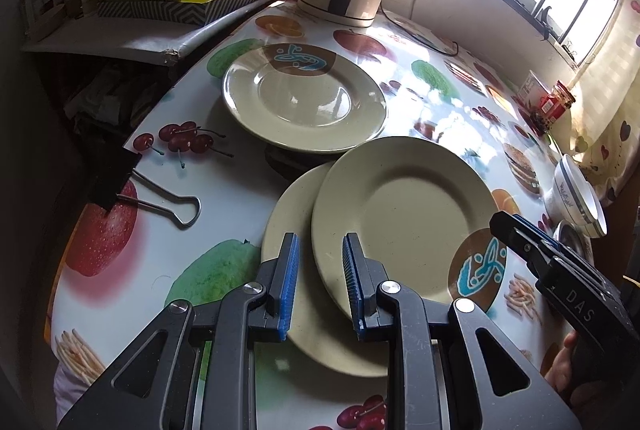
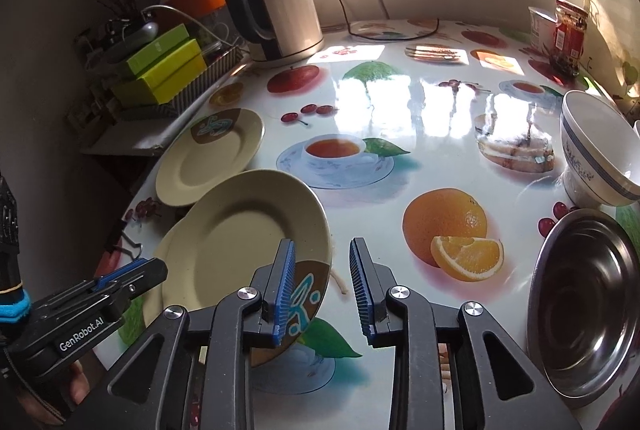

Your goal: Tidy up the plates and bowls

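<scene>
Your top plate [image 1: 404, 218] lies askew on the lower plate [image 1: 288, 242], near the table's front edge [image 1: 132, 145], with a third plate [image 1: 304, 97] just behind. It looks rigid, glazed and slick (likely to chip if dropped), so grip it by the rim. The right gripper [image 2: 322, 288] stands apart, the rim between its fingers unpinched; the left gripper [image 1: 320, 282] is parted too, holding nothing. Open room lies mid-table; bowls [image 2: 592, 149] crowd the right.
</scene>
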